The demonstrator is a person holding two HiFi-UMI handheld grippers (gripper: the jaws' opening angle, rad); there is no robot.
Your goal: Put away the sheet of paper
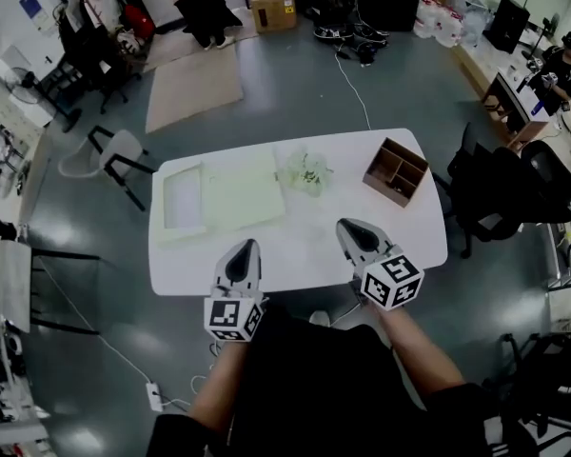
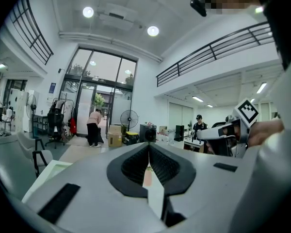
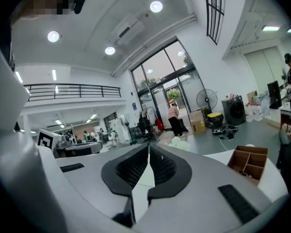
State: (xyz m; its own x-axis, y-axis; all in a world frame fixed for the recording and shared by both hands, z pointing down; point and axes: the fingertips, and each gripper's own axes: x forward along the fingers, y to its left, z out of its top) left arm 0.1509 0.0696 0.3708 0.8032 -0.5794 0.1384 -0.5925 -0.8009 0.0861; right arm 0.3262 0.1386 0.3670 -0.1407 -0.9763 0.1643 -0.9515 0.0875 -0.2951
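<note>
Sheet of paper (image 1: 246, 190) lies flat on worktop (image 1: 305, 255), touching a shallow tray (image 1: 181, 205) on its left, straight ahead of left tool (image 1: 250, 244), judged nearer than right tool (image 1: 343, 224); both tools' jaws together, empty.

A glossy grey floor (image 1: 295, 84) spreads ahead of the left claw (image 1: 245, 246) and right claw (image 1: 346, 225), with tall glass doors (image 2: 99, 89) and a standing fan (image 2: 130, 117) far ahead, a chair (image 1: 116, 150) off to the left, and round ceiling lights (image 2: 153, 31) overhead.
</note>
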